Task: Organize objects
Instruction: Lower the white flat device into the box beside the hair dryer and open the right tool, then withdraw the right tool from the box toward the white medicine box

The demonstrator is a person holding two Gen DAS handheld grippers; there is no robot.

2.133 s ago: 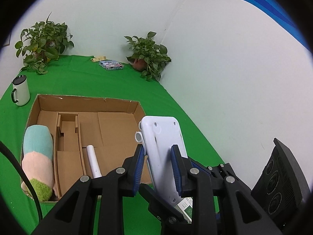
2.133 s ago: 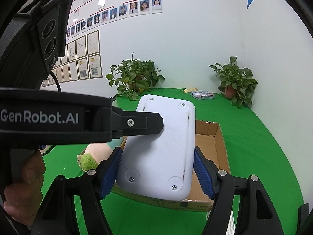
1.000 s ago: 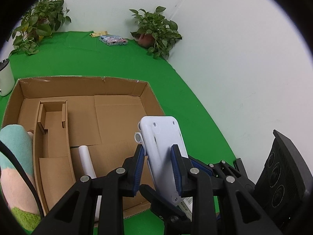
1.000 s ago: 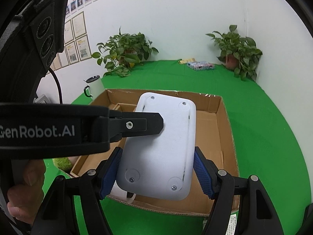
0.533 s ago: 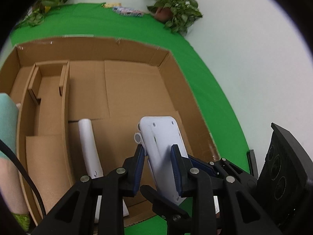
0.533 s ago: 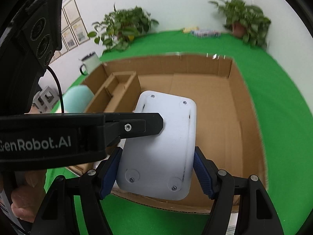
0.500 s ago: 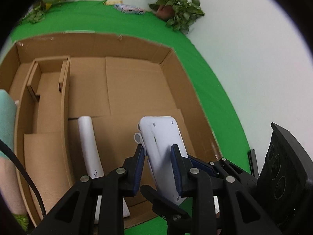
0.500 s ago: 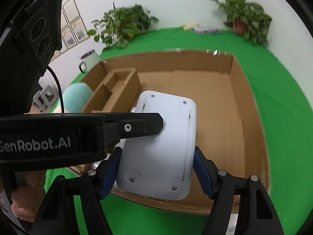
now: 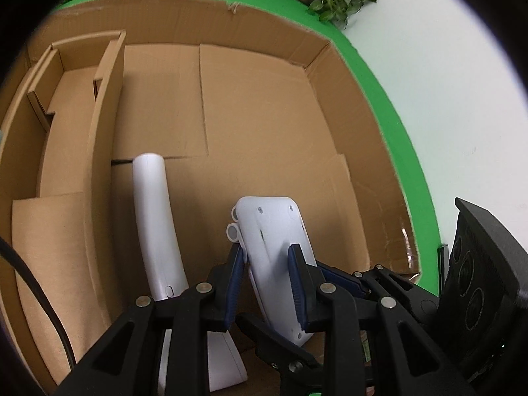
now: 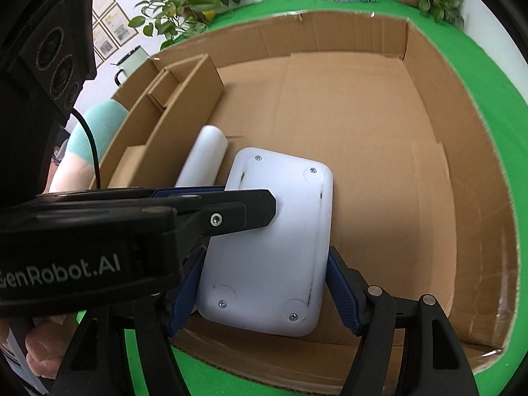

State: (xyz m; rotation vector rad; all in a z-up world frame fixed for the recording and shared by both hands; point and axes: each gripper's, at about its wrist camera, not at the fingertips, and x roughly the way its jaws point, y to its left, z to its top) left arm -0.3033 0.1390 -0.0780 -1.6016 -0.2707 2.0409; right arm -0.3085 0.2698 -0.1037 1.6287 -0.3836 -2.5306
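Green cloth (image 10: 488, 76) covers the table beneath a corrugated cardboard box (image 10: 363, 138). Both claws, left (image 9: 265, 275) and right (image 10: 264, 293), pinch 1 smooth white plastic slab (image 10: 270, 247) over the box.

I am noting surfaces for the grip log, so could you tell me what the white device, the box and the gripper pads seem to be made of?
White device: likely moulded plastic, smooth matt shell with recessed screws and dark scuffs.
Box: brown corrugated cardboard, dull, with folded flaps, creases and a torn rim.
Gripper pads: blue and ribbed, probably rubber or soft plastic; the look leaves it open.
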